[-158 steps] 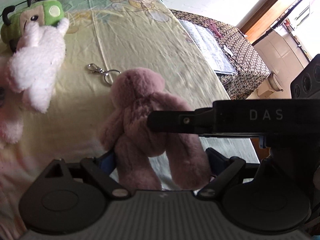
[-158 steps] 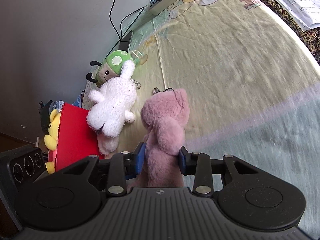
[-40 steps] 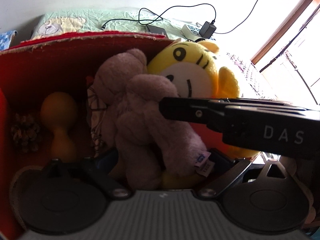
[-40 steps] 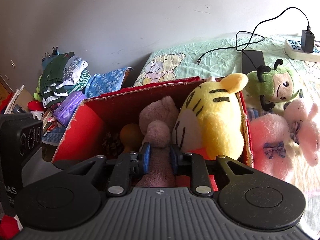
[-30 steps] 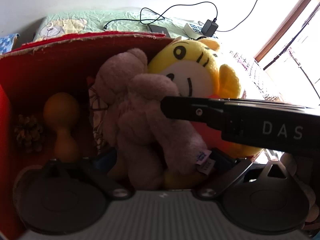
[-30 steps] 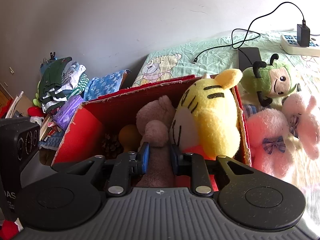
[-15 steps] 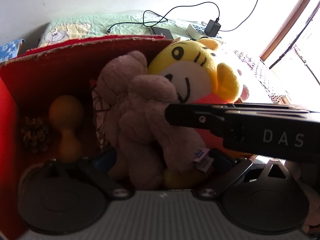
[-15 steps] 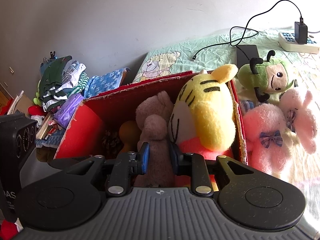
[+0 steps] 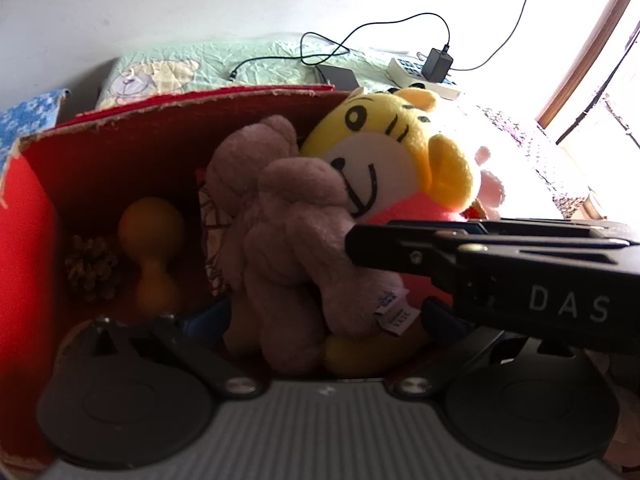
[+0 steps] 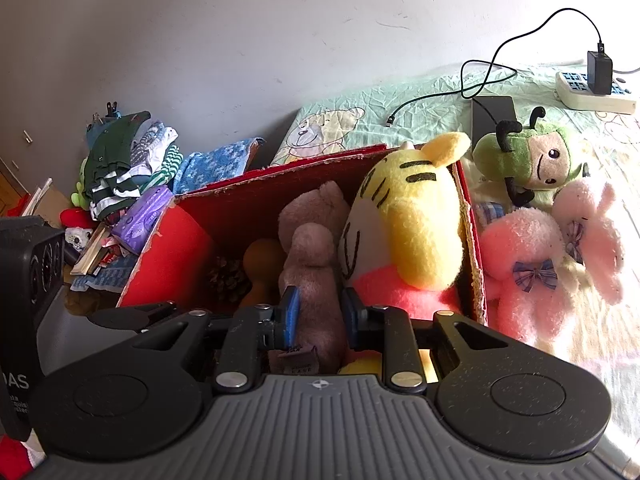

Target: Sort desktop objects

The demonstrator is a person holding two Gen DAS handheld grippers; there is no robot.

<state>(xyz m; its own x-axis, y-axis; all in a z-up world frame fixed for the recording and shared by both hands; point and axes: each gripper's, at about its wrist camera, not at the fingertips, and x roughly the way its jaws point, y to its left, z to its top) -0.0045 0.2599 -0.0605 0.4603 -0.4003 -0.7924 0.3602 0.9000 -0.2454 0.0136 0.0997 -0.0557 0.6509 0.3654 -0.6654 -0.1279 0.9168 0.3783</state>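
Crowding the red box (image 10: 248,196): tiger plush (image 10: 412,220), pinecone (image 10: 228,278), mauve bear (image 10: 316,280) pinched in right jaws; left jaws wide.

Mauve plush bear (image 10: 312,264), upright inside the red cardboard box (image 10: 180,248), its back toward the right wrist view, pressed against the yellow tiger plush (image 10: 408,216) on its right. A white tag is seen at its lower body. Its lower body is clamped between the blue pads (image 10: 290,314) of the right hand-held gripper (image 10: 316,316).
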